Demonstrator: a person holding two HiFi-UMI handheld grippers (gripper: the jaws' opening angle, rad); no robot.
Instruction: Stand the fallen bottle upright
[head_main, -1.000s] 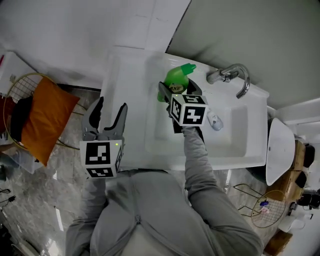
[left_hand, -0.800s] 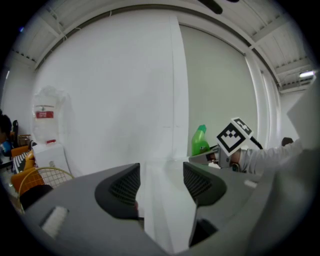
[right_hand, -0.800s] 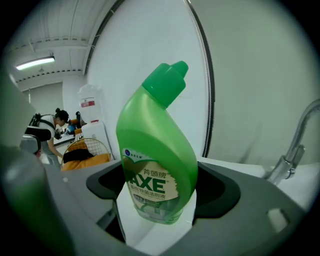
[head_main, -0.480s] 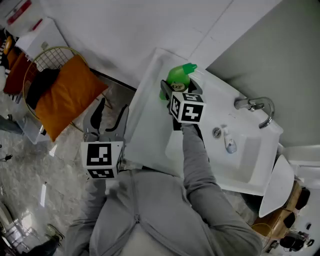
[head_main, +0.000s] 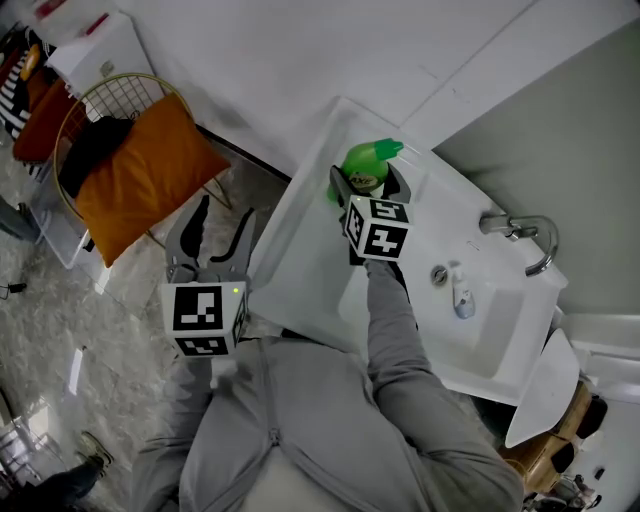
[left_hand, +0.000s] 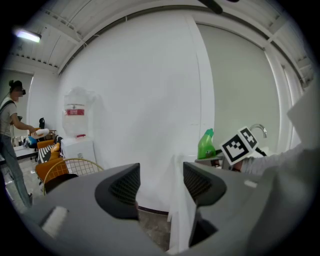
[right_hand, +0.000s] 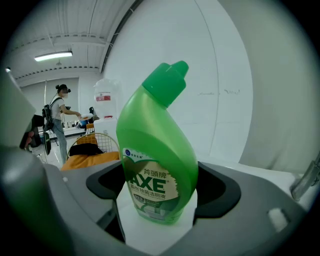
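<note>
A green bottle (head_main: 362, 163) with a bent-neck cap stands upright on the white sink top (head_main: 300, 235), near its far left corner. My right gripper (head_main: 365, 181) reaches over the sink and is shut on it low down. In the right gripper view the bottle (right_hand: 157, 150) fills the space between the two jaws, its base on the white surface. My left gripper (head_main: 218, 215) hangs open and empty off the sink's left side, over the floor. The left gripper view shows the bottle (left_hand: 206, 145) and the right gripper's marker cube off to the right.
A chrome faucet (head_main: 525, 235) stands at the basin's far right, and a small pump bottle (head_main: 462, 298) lies in the basin. A wire basket with an orange cushion (head_main: 135, 165) sits on the floor at left. A person (right_hand: 57, 120) stands far off.
My right gripper and the upright bottle have shifted left along the sink top toward its far corner. The head view has swung, and the left gripper now hangs beside the sink.
</note>
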